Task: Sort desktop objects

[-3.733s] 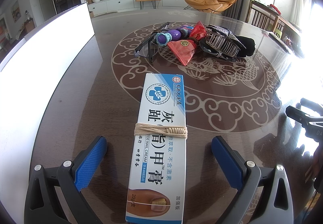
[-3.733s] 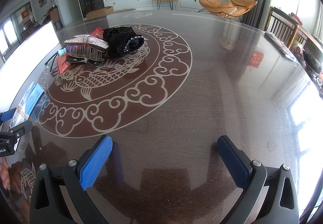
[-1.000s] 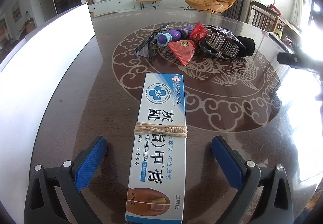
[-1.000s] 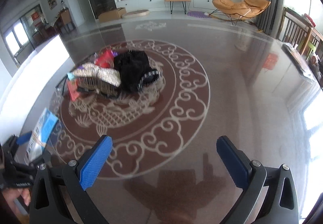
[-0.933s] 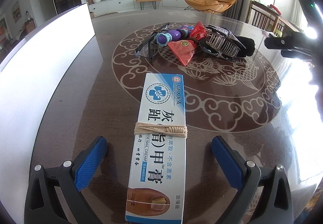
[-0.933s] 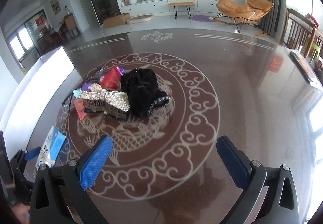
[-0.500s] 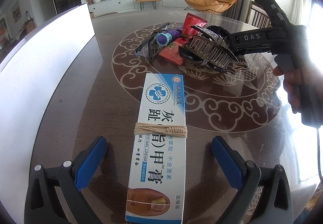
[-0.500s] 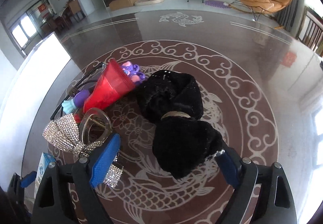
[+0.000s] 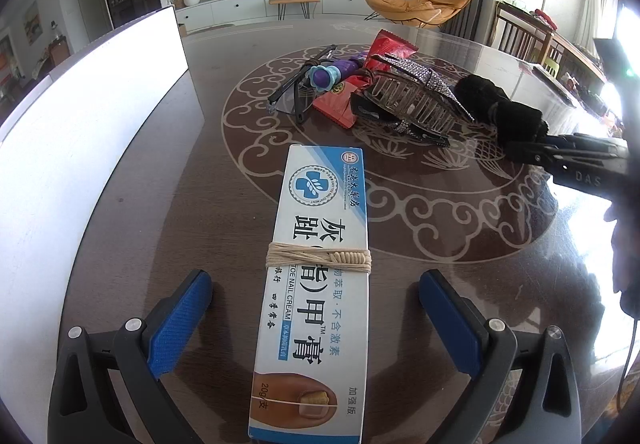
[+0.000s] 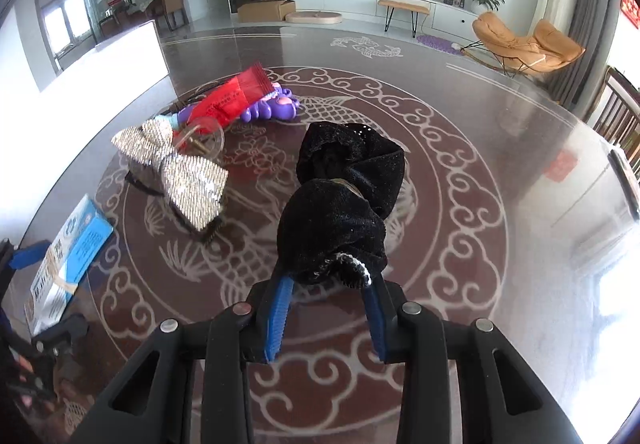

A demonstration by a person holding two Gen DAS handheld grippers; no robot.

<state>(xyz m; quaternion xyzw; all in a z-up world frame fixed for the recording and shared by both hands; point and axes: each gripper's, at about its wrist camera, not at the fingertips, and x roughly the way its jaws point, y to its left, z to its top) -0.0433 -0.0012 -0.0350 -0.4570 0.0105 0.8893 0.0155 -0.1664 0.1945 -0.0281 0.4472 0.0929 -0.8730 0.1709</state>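
A black velvet hair bow [image 10: 340, 212] lies on the patterned table, and my right gripper [image 10: 329, 281] has its jaws closing, with the blue pads pressing on the bow's near end. In the left wrist view that gripper [image 9: 518, 149] comes in from the right onto the bow [image 9: 496, 104]. My left gripper [image 9: 314, 284] stands open, its fingers [image 9: 180, 320] well apart on either side of a white and blue nail cream box [image 9: 316, 264] tied with string. The box rests flat on the table, untouched by the pads.
Left of the bow lies a pile: a rhinestone bow hair claw [image 10: 180, 168], a red packet [image 10: 236, 96], a purple toy [image 10: 272, 108] and dark glasses [image 9: 296, 88]. A tall white panel [image 9: 80, 124] runs along the table's left side. Chairs stand at the right.
My right gripper came down over the pile and went from wide open to shut on the black bow. The hair claw and red packet shifted. My left gripper and the box stayed put.
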